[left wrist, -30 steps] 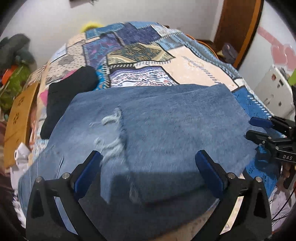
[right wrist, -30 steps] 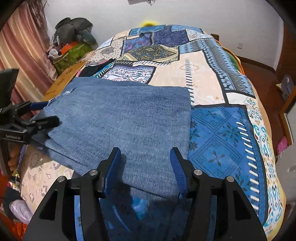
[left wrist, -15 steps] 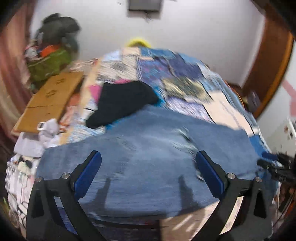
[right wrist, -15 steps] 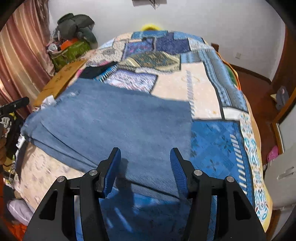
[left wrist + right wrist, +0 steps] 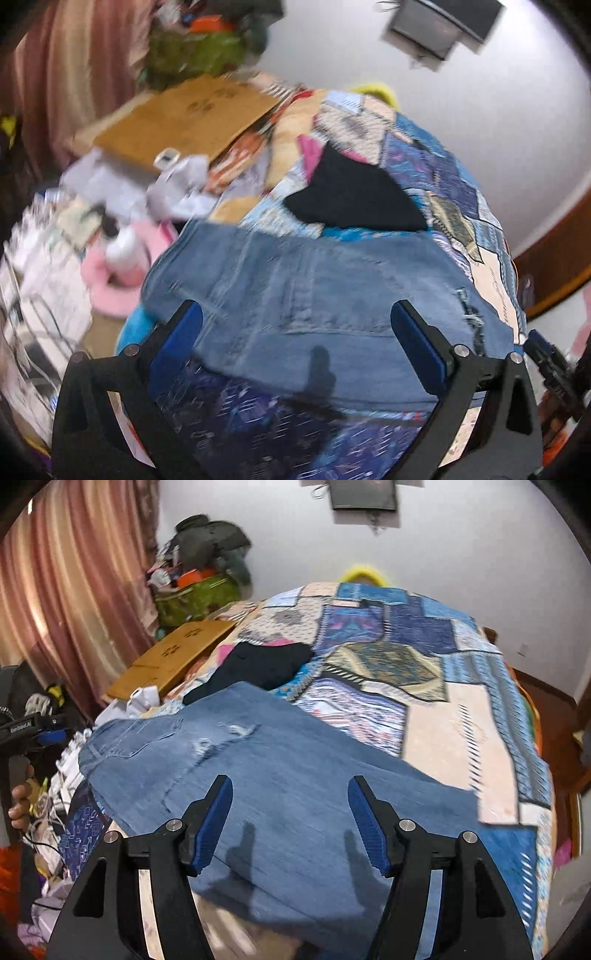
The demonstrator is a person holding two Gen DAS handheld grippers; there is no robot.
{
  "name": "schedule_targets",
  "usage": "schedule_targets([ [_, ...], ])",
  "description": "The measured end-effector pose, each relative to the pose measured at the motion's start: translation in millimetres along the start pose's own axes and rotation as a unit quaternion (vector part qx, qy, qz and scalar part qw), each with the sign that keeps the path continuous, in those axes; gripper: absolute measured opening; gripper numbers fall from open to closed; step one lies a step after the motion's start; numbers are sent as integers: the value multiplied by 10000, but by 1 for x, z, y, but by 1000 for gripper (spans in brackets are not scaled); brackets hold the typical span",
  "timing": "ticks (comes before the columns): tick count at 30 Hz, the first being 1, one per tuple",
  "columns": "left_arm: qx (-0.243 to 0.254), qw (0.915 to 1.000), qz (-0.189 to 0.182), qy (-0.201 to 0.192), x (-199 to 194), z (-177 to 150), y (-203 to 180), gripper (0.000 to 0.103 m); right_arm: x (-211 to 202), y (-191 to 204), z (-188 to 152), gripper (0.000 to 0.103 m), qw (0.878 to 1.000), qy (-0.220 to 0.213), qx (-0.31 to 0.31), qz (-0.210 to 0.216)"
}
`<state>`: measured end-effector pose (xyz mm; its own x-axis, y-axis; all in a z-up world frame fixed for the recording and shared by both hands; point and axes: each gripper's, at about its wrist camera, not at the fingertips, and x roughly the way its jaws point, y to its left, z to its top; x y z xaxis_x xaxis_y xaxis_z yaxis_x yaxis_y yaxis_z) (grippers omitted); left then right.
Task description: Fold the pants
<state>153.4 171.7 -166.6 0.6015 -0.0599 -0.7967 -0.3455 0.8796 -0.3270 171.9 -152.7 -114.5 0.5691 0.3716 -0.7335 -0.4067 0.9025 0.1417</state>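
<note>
Blue ripped jeans [image 5: 280, 786] lie folded flat on the patchwork bedspread [image 5: 436, 686]. In the left wrist view the jeans [image 5: 325, 291] show their waist and pocket end toward the bed's left edge. My left gripper [image 5: 295, 332] is open and empty, hovering above the jeans' near edge. My right gripper [image 5: 290, 812] is open and empty, above the jeans' middle, with finger shadows falling on the denim. The left gripper also shows at the far left of the right wrist view [image 5: 33, 731].
A black folded garment [image 5: 258, 668] lies on the bed just beyond the jeans. A cardboard box [image 5: 173, 657], a pile of clothes and bags [image 5: 199, 572] and a pink curtain [image 5: 66, 590] stand left of the bed. Floor clutter [image 5: 66, 258] lies by the bed's left side.
Both grippers have lifted and pulled back from the jeans. The left one has swung left toward the waist end and bed edge. Both stayed open.
</note>
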Motion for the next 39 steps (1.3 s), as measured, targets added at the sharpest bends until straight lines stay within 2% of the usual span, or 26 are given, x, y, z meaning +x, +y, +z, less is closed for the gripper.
schedule_targets([
  [2,-262,9996,-31,141,5,-5,18,103,17,10,0,61,9999,120,-82,55],
  [7,-511,9975,-49,481,19,-19,44,103,38,25,-6,61,9987,442,-178,202],
  [11,-689,9939,-231,832,32,-33,55,103,39,26,-10,62,9987,443,-141,220],
  [15,-1206,9809,-867,1260,49,-44,63,103,40,22,-10,62,9979,537,11,359],
  [18,-1398,9766,-1064,1239,53,-43,66,103,40,24,-10,63,9980,521,-17,345],
  [22,-1909,9580,-1668,1341,72,-42,81,103,41,23,-10,63,9979,533,-5,376],
  [24,-2029,9535,-1768,1358,82,-38,85,103,41,23,-10,63,9978,527,9,393],
  [27,-1976,9562,-1730,1294,92,-30,84,103,42,23,-11,63,9980,507,19,387],
  [29,-1821,9646,-1458,1227,98,-24,80,94,42,23,-12,63,9979,505,21,418],
  [31,-1688,9721,-1144,1159,103,-17,78,69,42,22,-12,63,9979,504,35,417],
  [33,-1670,9762,-851,1094,105,-13,79,50,41,22,-12,63,9979,508,48,409],
  [35,-1626,9790,-795,933,101,-8,78,43,40,22,-12,63,9978,515,86,415],
  [37,-1360,9855,-658,774,93,-2,70,35,37,18,-11,63,9972,520,162,515],
  [39,-1072,9914,-450,593,82,4,60,33,30,9,-12,63,9962,508,369,610],
])
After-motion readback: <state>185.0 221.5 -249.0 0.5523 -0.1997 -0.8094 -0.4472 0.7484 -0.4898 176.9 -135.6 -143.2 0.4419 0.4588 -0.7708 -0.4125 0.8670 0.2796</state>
